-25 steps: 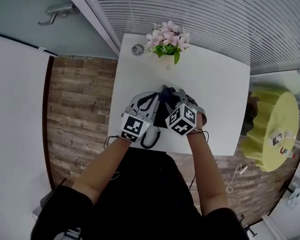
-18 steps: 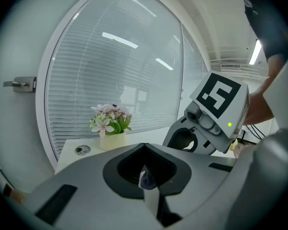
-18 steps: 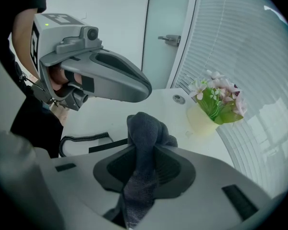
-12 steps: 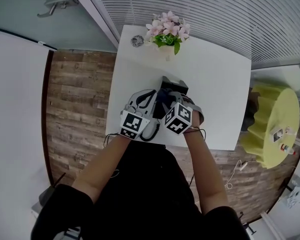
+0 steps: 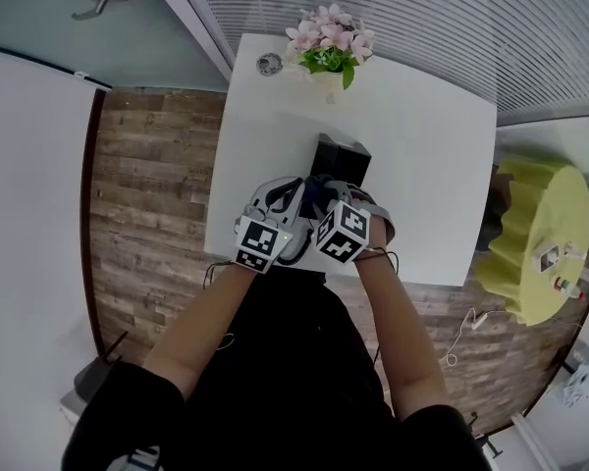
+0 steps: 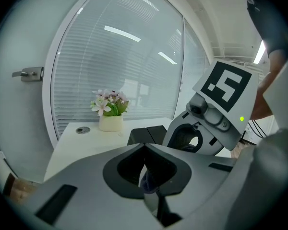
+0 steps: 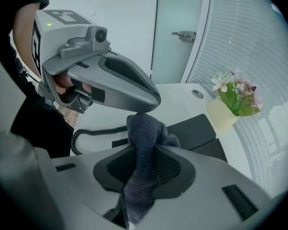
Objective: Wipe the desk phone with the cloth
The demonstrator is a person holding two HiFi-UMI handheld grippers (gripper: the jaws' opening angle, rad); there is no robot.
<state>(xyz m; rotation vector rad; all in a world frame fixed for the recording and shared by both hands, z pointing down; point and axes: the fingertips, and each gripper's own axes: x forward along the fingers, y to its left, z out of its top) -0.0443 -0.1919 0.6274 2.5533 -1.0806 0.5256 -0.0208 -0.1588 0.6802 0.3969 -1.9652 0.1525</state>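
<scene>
White table (image 5: 422,165) by a slatted glass wall (image 5: 422,27), flower pot (image 5: 326,52) at its 12 o'clock edge. The black desk phone (image 5: 339,157) sits mid-table, at 12 o'clock from both grippers. On the right gripper (image 7: 145,150) the fingers are clamped on the dark blue cloth (image 7: 143,128), bunched at the phone's near end. On the left gripper (image 6: 144,147) the fingers are pressed together, tips touching the cloth's top.
</scene>
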